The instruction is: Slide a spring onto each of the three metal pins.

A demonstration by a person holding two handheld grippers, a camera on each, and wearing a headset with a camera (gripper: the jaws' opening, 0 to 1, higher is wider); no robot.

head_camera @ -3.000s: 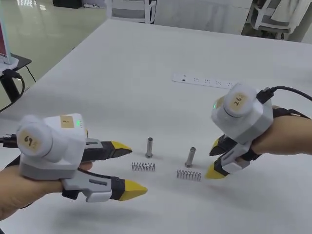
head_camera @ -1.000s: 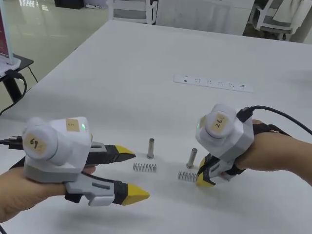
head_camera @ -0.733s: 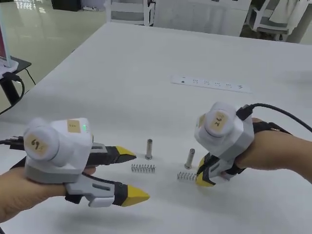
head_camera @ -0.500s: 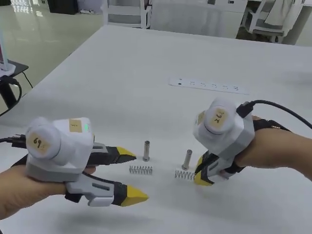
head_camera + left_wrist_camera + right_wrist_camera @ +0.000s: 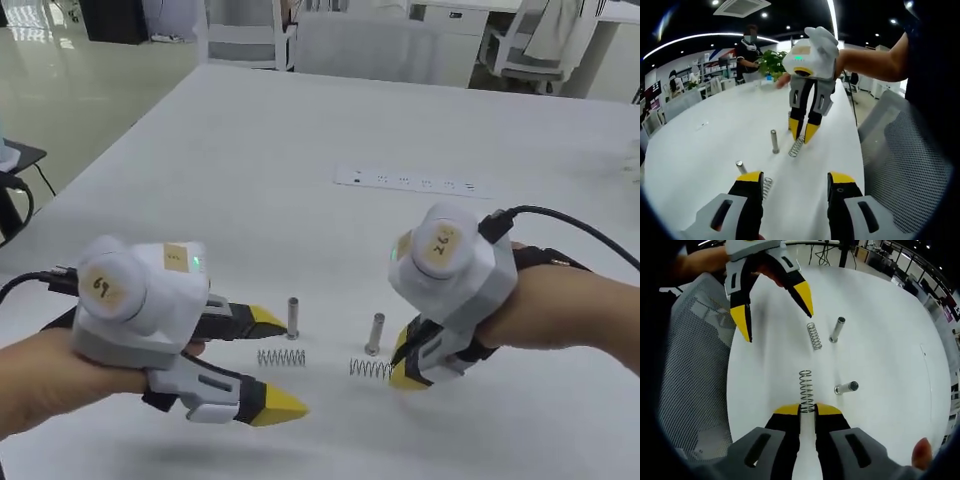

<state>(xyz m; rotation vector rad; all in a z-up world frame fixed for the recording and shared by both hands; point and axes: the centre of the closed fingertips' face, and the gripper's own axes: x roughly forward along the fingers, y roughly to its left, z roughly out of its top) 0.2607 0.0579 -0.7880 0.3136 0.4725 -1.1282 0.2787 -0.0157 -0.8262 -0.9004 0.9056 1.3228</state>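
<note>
Steel spring [image 5: 806,385] was pinched at one end by the right gripper [image 5: 807,409], flat on the worktop [image 5: 880,315] beside a pin [image 5: 846,387]; lifting and threading was judged next. Left gripper [image 5: 795,177] was held wide, empty.

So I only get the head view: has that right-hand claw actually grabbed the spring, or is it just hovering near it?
Observer: Grabbed. The right gripper view shows the right gripper closed on one end of the spring, the rest lying on the table.
Visitor: Is anyone else around?
Observer: Yes. The left gripper view shows a person standing beyond the table by a leafy plant.
</note>
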